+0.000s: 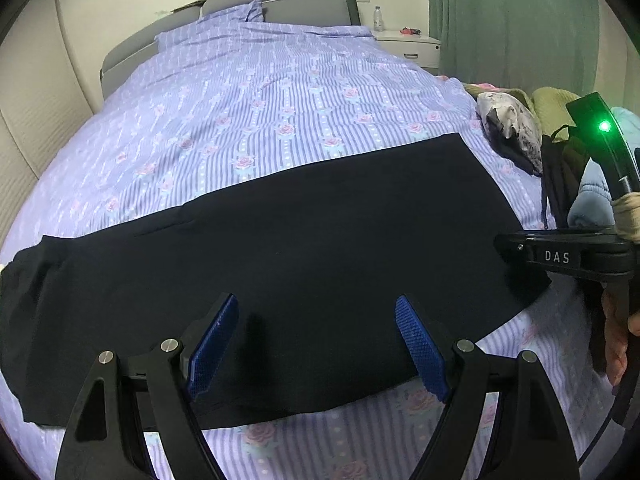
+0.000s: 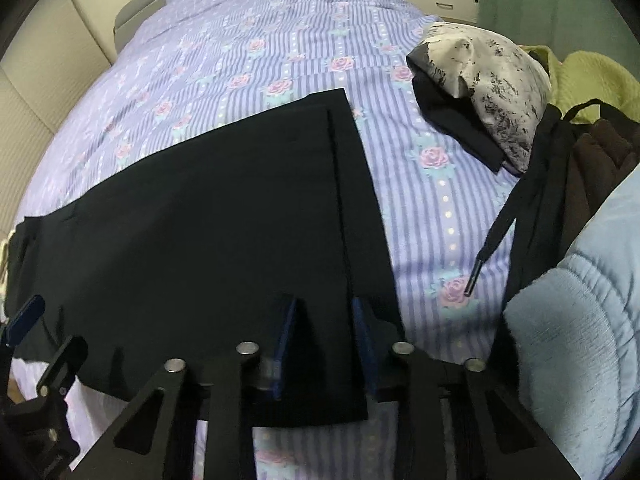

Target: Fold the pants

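Black pants (image 1: 300, 248) lie flat across the near part of a bed with a purple flowered sheet (image 1: 260, 100), legs together and hems to the right. My left gripper (image 1: 316, 302) hangs open just above the pants' near edge, nothing between its blue pads. In the right wrist view the pants (image 2: 200, 220) end in a hem corner that runs down between the narrow jaws of my right gripper (image 2: 324, 304). Its pads stand a little apart on either side of the flat cloth. One of the left gripper's fingers (image 2: 28, 314) shows at the lower left.
A heap of clothes lies on the right of the bed: a white-and-black mottled piece (image 2: 480, 80), yellow-green cloth (image 2: 580, 80), light blue fleece (image 2: 580, 300) and a black drawstring (image 2: 492, 240). A grey headboard (image 1: 240, 4), white nightstand (image 1: 412, 46) and green curtain (image 1: 512, 20) stand behind.
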Motion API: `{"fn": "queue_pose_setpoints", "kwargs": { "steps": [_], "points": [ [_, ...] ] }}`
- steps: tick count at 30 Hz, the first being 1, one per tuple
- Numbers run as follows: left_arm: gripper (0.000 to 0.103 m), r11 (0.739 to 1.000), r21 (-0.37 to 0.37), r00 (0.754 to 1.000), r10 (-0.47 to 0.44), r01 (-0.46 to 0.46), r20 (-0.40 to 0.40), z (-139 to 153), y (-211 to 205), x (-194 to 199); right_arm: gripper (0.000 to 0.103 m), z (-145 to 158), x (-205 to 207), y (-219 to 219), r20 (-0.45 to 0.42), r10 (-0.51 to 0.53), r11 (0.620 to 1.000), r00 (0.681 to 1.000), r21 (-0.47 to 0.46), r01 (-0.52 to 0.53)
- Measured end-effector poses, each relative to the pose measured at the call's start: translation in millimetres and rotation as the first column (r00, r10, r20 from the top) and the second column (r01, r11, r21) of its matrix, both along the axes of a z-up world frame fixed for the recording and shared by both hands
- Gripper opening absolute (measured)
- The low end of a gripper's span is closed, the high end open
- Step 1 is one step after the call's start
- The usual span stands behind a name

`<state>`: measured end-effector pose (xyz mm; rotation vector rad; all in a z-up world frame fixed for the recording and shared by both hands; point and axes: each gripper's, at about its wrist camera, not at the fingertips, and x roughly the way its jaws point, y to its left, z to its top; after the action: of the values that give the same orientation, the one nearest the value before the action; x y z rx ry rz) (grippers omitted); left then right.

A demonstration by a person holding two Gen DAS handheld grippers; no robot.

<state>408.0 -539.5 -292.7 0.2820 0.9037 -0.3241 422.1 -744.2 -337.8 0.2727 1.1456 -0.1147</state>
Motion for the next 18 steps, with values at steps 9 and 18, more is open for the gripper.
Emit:
{"fn": "queue_pose_setpoints", "kwargs": {
  "steps": [9, 18],
  "points": [
    [0.081, 1.0, 0.003, 1.0, -0.017, 0.017, 0.014, 4, -10, 0, 0.006, 27, 3, 0, 0.066, -0.039, 0.988, 0.997, -0.146, 0.049],
    [0.081, 0.999, 0.009, 0.999, -0.034, 0.034, 0.029, 6, -13, -6, 0.001, 25, 9, -22, 0.035, -0.079, 0.974, 0.996, -0.208, 0.085]
  ]
}}
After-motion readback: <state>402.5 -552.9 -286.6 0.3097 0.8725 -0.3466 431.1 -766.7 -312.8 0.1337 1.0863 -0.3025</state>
